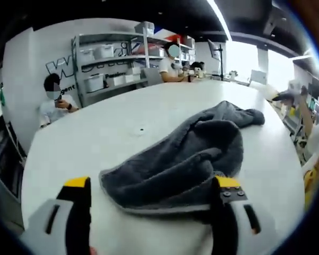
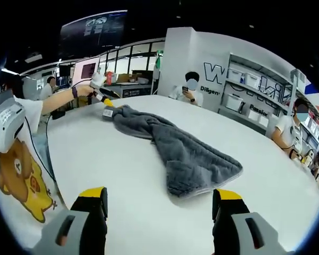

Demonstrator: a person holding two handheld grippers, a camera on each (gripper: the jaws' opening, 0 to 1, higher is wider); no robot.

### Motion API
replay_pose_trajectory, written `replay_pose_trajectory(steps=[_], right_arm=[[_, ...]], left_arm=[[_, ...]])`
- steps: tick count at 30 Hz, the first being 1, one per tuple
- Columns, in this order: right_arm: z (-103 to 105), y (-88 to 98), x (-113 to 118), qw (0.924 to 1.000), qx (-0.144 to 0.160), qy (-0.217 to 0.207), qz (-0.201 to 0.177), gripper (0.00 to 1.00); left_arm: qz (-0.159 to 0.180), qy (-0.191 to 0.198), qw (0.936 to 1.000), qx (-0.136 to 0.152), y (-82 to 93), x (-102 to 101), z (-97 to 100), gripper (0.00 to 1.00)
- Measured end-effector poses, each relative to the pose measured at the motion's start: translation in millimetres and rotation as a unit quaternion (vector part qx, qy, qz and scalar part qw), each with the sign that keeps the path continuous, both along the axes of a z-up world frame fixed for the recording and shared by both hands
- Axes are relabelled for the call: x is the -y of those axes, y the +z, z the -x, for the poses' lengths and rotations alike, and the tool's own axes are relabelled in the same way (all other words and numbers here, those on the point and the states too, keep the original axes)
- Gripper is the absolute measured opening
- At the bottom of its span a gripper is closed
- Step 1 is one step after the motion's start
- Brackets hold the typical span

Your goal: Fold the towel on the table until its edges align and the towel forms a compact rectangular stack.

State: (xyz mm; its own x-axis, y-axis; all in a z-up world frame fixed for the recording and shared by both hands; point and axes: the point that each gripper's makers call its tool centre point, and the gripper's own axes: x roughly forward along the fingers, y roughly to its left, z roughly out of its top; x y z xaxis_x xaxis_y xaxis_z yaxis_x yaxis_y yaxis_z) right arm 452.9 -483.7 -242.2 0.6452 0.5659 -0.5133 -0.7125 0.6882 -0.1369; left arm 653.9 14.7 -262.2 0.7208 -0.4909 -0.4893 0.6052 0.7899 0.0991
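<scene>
I am working in what looks like a lab or open workshop-office. A big white table [image 2: 122, 175] takes up the near ground. At the far wall stand metal shelves [image 1: 114, 61] loaded with white bins [image 1: 94, 82], and the wall [image 2: 212, 58] beside them carries large printed lettering. People [image 2: 190, 91] sit around the table's far edge, some looking down at phones. Long ceiling lights [image 1: 218, 18] run overhead, bright windows [image 1: 244, 61] sit to the far right in the left gripper view, and a screen [image 2: 87, 69] hangs far left in the right gripper view.
</scene>
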Motion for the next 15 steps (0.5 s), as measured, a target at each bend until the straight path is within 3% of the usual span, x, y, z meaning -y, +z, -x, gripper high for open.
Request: replay_pose_trajectory(steps=[5, 15], right_arm=[[0.0, 0.5, -2.0, 1.0, 0.001, 0.008, -0.001, 0.85], [-2.7, -3.6, -0.6, 0.9999, -0.004, 0.015, 0.0, 0.85]], left_arm=[[0.007, -0.013, 0.9999, 0.008, 9.8, 13.1, 20.7, 0.99], [-0.012, -0.044, 0.9989, 0.006, 7.0, 36.2, 88.7, 0.99]])
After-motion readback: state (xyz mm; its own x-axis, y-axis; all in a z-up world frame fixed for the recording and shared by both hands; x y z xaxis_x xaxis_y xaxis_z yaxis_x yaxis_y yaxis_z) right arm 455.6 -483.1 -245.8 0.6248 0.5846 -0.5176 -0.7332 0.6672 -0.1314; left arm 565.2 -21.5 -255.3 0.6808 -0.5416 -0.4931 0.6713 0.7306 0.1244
